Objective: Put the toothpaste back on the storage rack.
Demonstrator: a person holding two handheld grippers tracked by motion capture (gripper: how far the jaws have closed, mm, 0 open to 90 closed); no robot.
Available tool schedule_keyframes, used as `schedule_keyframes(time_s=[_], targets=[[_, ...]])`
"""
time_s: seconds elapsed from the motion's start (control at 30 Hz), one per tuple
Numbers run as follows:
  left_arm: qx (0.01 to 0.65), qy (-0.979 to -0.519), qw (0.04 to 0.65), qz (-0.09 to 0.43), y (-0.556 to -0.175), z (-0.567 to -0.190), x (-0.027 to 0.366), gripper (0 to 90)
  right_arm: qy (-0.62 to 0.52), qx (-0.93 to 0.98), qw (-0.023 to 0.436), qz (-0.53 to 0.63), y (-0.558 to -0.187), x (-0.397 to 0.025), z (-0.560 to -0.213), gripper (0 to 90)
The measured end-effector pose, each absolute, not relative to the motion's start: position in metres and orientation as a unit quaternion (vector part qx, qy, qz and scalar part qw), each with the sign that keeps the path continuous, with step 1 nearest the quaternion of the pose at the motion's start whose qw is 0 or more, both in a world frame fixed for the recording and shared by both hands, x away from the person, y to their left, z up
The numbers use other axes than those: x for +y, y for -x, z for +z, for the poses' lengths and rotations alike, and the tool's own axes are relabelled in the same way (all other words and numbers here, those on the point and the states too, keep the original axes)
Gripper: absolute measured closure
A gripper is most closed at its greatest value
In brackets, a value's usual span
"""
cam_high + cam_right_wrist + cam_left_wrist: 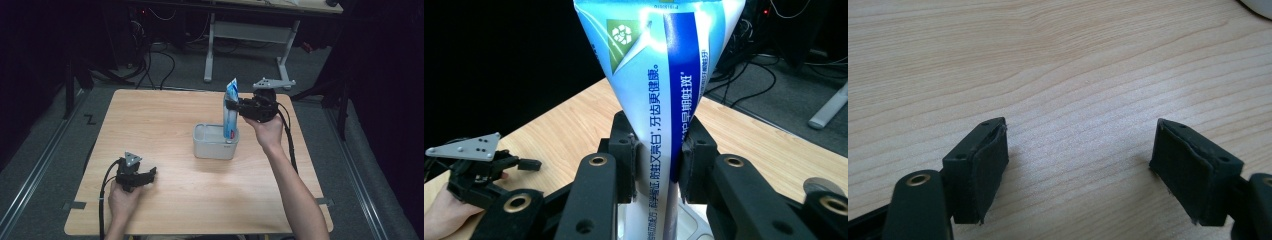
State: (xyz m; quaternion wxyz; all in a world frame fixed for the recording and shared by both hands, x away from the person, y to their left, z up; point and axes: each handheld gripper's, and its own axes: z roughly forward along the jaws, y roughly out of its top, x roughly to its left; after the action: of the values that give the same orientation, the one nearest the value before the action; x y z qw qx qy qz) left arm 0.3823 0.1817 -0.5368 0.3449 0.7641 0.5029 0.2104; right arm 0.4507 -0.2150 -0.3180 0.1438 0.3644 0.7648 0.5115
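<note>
High view: I see the toothpaste tube (230, 112) upright, its cap end down inside the white tub (215, 142) mid-table.
Right gripper (235, 107): jaws clamped on the tube's middle, above the tub.
Left gripper (150, 175): jaws spread wide, nothing between them, resting on the table (165, 120) well apart from the tub, toward my near left.

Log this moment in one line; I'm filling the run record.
right claw: shut on toothpaste tube, upright over tub | left claw: open, idle on table
</note>
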Motion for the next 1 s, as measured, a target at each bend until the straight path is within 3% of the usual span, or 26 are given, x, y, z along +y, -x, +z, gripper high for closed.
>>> schedule_keyframes(time_s=[1.0], targets=[[0.503,-0.764,0.346,0.209,-0.382,-0.537,0.182,23.1,-0.359,0.785,0.165,0.478,-0.466,-0.182,-0.339,72.2]])
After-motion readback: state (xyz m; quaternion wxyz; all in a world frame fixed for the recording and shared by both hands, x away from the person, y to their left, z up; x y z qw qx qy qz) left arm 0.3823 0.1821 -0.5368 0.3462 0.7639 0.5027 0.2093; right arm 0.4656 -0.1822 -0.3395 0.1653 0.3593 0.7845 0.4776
